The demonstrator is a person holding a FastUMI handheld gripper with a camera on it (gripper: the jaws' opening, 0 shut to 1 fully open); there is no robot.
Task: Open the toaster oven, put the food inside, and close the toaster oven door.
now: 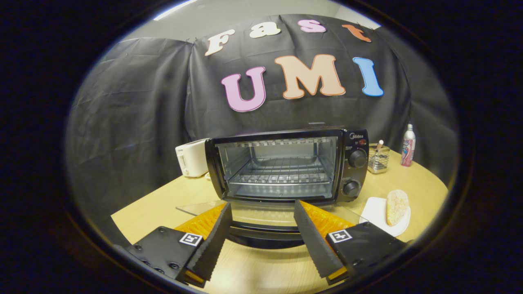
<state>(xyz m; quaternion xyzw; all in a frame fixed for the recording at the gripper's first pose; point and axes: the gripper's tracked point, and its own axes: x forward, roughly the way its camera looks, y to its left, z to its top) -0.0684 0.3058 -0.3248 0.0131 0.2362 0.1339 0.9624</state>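
Toaster oven on desk, "Midea" on control panel, glass door folded down, rack bare. Gripper fingers apart, gripping nothing, door handle between them. Food on white plate right of oven.

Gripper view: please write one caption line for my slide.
Open gripper above the lowered toaster oven door; bread waits on a plate.

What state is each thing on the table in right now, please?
Toaster oven: empty, rack bare.
Oven door: folded down flat, open.
Door handle: between the fingers, not pinched.
Gripper: open.
Bread: lying on the white plate, beside the oven.
White toaster: slots not visible.
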